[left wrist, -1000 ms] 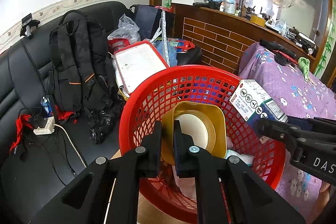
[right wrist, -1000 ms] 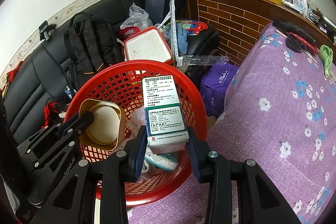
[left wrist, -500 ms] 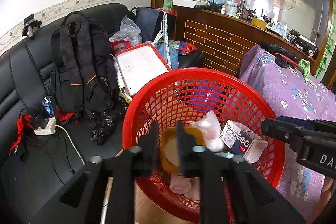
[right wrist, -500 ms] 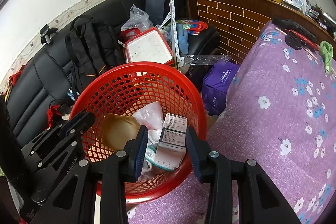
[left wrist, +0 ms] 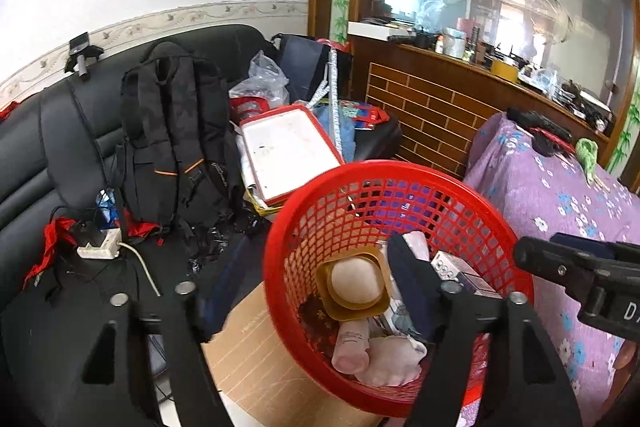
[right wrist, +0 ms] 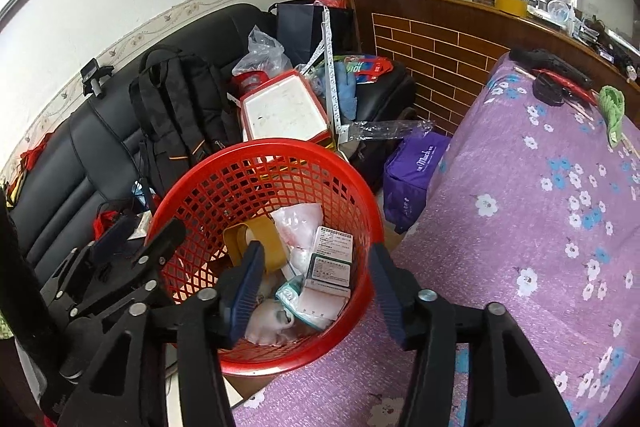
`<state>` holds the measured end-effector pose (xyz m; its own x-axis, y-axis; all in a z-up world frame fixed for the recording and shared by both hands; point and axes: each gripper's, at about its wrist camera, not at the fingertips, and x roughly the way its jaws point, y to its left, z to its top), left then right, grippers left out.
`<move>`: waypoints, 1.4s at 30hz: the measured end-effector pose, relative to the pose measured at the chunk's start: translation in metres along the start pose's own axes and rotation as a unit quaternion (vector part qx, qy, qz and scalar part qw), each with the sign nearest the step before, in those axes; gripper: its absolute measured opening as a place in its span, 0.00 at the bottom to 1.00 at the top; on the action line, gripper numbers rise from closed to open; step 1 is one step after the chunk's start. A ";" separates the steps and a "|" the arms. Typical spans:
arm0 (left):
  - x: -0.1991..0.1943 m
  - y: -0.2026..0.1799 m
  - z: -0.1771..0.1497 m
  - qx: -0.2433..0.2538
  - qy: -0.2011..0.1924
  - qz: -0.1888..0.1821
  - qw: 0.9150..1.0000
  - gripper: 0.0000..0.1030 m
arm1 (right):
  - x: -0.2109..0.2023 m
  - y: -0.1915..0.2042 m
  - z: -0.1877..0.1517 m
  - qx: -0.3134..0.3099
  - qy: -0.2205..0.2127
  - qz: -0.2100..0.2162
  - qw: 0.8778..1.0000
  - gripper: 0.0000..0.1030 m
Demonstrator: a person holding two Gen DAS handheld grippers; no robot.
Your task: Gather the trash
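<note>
Both grippers were seen with jaws spread wide and nothing held, the left gripper [left wrist: 308,291] above the near rim of the red basket [right wrist: 362,187] and the right gripper [right wrist: 316,287] straddling that rim. Inside the basket were found 1 gold tray [left wrist: 354,285], 1 medicine box [right wrist: 330,263] and crumpled wrappers [right wrist: 298,223]. Behind the basket, a black backpack [left wrist: 176,139] was propped on the sofa [left wrist: 52,131].

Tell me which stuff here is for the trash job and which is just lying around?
For the job:
- red basket
- gold tray inside it
- medicine box inside it
- left gripper and right gripper, both open and empty

Just lying about:
- black backpack on the sofa
- purple bag on the floor
- white tray
</note>
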<state>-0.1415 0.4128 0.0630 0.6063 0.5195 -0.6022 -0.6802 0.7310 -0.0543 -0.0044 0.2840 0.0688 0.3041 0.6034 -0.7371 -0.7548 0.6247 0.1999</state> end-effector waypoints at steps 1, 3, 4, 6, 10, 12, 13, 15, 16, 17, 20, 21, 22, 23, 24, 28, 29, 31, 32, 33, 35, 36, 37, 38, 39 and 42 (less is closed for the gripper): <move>-0.001 0.002 0.000 -0.004 -0.002 0.004 1.000 0.79 | 0.000 0.000 0.000 -0.001 -0.001 -0.001 1.000 0.63; -0.004 0.006 0.000 -0.013 -0.010 0.018 1.000 0.87 | -0.002 0.001 -0.001 -0.004 -0.003 -0.005 1.000 0.67; -0.005 0.007 0.000 -0.014 -0.015 0.025 0.999 0.91 | -0.003 0.001 -0.001 -0.006 -0.005 -0.008 1.000 0.68; -0.009 0.010 0.001 -0.017 -0.024 0.038 0.999 0.96 | -0.004 0.001 -0.002 -0.009 -0.010 -0.013 1.000 0.75; -0.008 0.015 0.001 -0.024 -0.021 0.047 0.998 0.97 | -0.007 -0.001 -0.003 -0.011 -0.018 -0.022 1.000 0.83; -0.006 0.015 -0.001 -0.023 -0.017 0.054 0.998 0.97 | -0.007 0.000 -0.004 -0.014 -0.018 -0.023 0.999 0.86; -0.005 0.015 -0.001 -0.021 -0.016 0.058 0.998 0.97 | -0.007 0.000 -0.004 -0.016 -0.018 -0.026 0.999 0.87; -0.004 0.014 -0.003 -0.016 -0.014 0.065 0.998 0.97 | -0.006 0.002 -0.006 -0.021 -0.019 -0.032 0.999 0.90; -0.004 0.014 -0.004 -0.015 -0.013 0.067 0.998 0.97 | -0.006 0.003 -0.006 -0.023 -0.017 -0.036 0.999 0.90; -0.004 0.013 -0.005 -0.014 -0.014 0.070 0.997 0.97 | -0.006 0.003 -0.007 -0.025 -0.016 -0.038 0.999 0.91; -0.009 0.013 -0.007 -0.012 -0.022 0.073 0.997 0.97 | -0.006 0.002 -0.008 -0.024 -0.019 -0.042 0.999 0.91; -0.011 0.012 -0.007 -0.011 -0.024 0.077 0.997 0.98 | -0.007 0.002 -0.009 -0.023 -0.019 -0.042 0.999 0.91; -0.013 0.011 -0.008 -0.010 -0.023 0.082 0.996 0.98 | -0.007 0.001 -0.009 -0.022 -0.020 -0.041 0.999 0.91; -0.015 0.011 -0.008 -0.009 -0.021 0.083 0.996 0.98 | -0.008 0.000 -0.009 -0.021 -0.020 -0.042 0.999 0.91; -0.017 0.011 -0.008 -0.009 -0.021 0.082 0.996 0.98 | -0.008 0.000 -0.010 -0.020 -0.021 -0.044 0.999 0.91; -0.021 0.015 -0.011 -0.020 -0.026 0.078 0.996 0.98 | -0.010 -0.003 -0.012 -0.017 -0.019 -0.044 0.999 0.91; -0.022 0.017 -0.012 -0.027 -0.026 0.080 0.996 0.98 | -0.010 -0.003 -0.013 -0.017 -0.018 -0.046 0.999 0.92; -0.020 0.021 -0.012 -0.036 -0.016 0.103 0.994 0.98 | -0.010 -0.002 -0.015 -0.018 -0.018 -0.050 0.998 0.93; -0.019 0.021 -0.012 -0.033 -0.007 0.124 0.992 0.98 | -0.011 -0.002 -0.016 -0.019 -0.019 -0.051 0.998 0.93; -0.018 0.021 -0.013 -0.027 -0.004 0.134 0.991 0.98 | -0.012 -0.003 -0.017 -0.020 -0.020 -0.053 0.998 0.93; -0.020 0.020 -0.015 -0.014 -0.009 0.150 0.989 0.98 | -0.014 -0.003 -0.017 -0.021 -0.025 -0.058 0.998 0.95; -0.021 0.020 -0.016 -0.014 -0.009 0.154 0.988 0.98 | -0.014 -0.003 -0.018 -0.022 -0.026 -0.059 0.998 0.96; -0.023 0.020 -0.018 -0.014 -0.011 0.157 0.987 0.98 | -0.016 -0.003 -0.018 -0.023 -0.029 -0.060 0.998 0.97; -0.026 0.019 -0.019 -0.013 -0.015 0.160 0.987 0.98 | -0.017 -0.002 -0.018 -0.025 -0.031 -0.061 0.997 0.98; -0.029 0.018 -0.021 -0.011 -0.020 0.166 0.986 0.98 | -0.018 -0.001 -0.019 -0.026 -0.033 -0.061 0.997 0.99; -0.034 0.014 -0.023 0.006 -0.033 0.165 0.986 0.98 | -0.020 0.001 -0.020 -0.027 -0.034 -0.061 0.997 1.00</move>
<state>-0.1813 0.3947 0.0644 0.3777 0.7577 -0.5322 -0.8405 0.5217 0.1462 -0.0233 0.2622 0.0710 0.4323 0.5586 -0.7079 -0.7400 0.6683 0.0754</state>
